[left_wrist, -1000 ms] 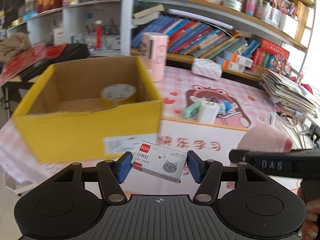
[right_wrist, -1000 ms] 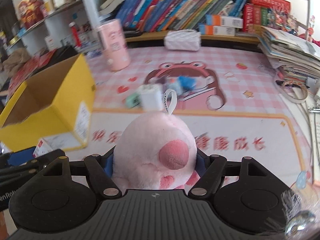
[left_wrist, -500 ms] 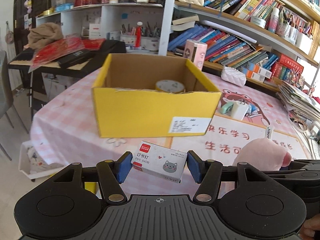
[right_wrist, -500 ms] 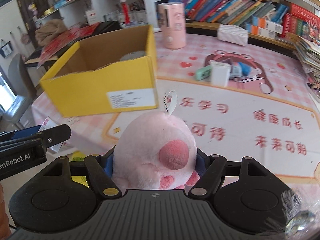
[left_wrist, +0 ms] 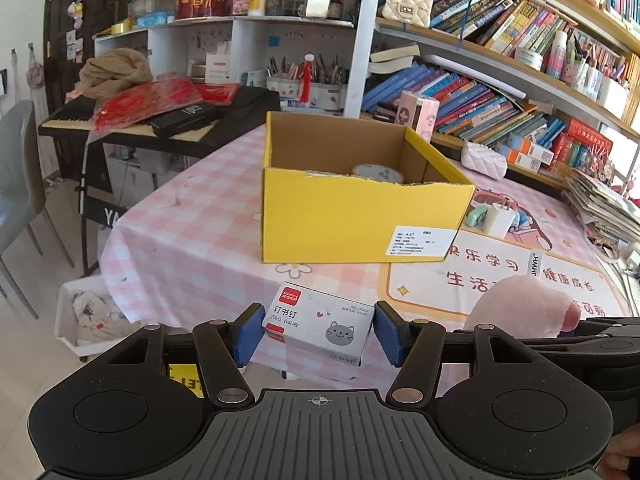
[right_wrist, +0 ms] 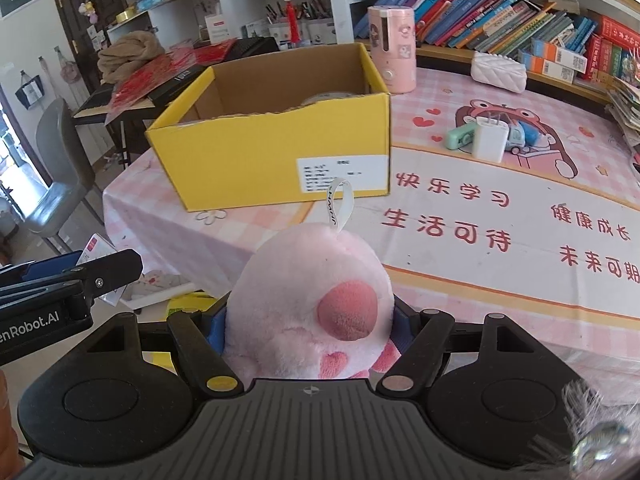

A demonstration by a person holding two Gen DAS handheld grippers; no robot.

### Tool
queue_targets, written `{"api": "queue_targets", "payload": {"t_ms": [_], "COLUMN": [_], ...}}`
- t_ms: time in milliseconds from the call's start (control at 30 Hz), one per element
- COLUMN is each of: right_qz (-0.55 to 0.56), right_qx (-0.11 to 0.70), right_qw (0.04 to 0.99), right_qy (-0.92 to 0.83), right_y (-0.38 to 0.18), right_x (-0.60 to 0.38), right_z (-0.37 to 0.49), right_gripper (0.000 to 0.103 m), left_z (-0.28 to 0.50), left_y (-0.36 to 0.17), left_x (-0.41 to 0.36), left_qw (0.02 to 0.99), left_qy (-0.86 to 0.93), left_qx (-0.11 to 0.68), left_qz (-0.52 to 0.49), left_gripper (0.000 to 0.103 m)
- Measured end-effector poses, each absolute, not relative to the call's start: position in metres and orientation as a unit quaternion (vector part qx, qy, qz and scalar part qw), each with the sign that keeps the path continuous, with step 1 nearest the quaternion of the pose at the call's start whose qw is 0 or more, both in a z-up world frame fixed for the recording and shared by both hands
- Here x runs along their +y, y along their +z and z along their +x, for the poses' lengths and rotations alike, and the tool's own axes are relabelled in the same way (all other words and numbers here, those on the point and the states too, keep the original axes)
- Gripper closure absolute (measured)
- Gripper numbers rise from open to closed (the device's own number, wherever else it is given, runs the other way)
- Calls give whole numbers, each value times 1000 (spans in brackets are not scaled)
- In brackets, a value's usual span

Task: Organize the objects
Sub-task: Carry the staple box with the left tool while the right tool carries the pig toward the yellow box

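Observation:
My left gripper (left_wrist: 318, 330) is shut on a small white staple box (left_wrist: 318, 326) with a grey cat face, held in the air short of the table's near edge. Beside it, my right gripper (right_wrist: 308, 320) is shut on a pink plush toy (right_wrist: 312, 304) with a white loop tag; the toy (left_wrist: 520, 308) also shows at the right of the left wrist view. Ahead on the pink checked tablecloth stands an open yellow cardboard box (left_wrist: 360, 216) (right_wrist: 276, 160) with a roll of tape (left_wrist: 378, 172) inside. The left gripper (right_wrist: 72, 276) shows at the left edge of the right wrist view.
A white charger (right_wrist: 490, 140), a mint case and small blue items lie right of the box. A pink cylinder (right_wrist: 392, 54) and a white quilted pouch (right_wrist: 498, 70) stand behind. Bookshelves line the back, a paper stack (left_wrist: 600, 208) sits right, a keyboard stand (left_wrist: 160, 124) and grey chair (right_wrist: 60, 168) left.
Both grippers have drawn back from the table with their loads still held. The yellow box now looks smaller and farther, and the table's near edge and floor have come into view.

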State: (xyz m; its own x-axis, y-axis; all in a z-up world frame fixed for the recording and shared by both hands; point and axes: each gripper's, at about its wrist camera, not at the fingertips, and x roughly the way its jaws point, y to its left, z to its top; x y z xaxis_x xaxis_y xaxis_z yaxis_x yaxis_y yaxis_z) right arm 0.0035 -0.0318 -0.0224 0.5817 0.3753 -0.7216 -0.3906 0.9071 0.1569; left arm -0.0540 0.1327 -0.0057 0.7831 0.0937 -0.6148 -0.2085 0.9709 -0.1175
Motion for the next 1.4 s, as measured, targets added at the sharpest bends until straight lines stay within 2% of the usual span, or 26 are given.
{"api": "queue_targets", "payload": {"t_ms": [633, 1067, 1400], "right_qz": [-33, -24, -23], "right_qx": [390, 259, 233], "right_qw": [892, 941, 944], "right_qy": [227, 215, 230], "right_y": [-13, 37, 54], "right_x": [-13, -15, -7], "right_z": [10, 75, 152], "right_gripper": [31, 31, 31], "left_z": [-50, 15, 83], "left_y": [1, 33, 28], "left_x": [144, 145, 140], "left_qw": [947, 966, 964], "left_qy": [86, 94, 99], "left_qx": [295, 236, 245], "left_qz": [-93, -52, -39], "left_gripper": [44, 44, 44]}}
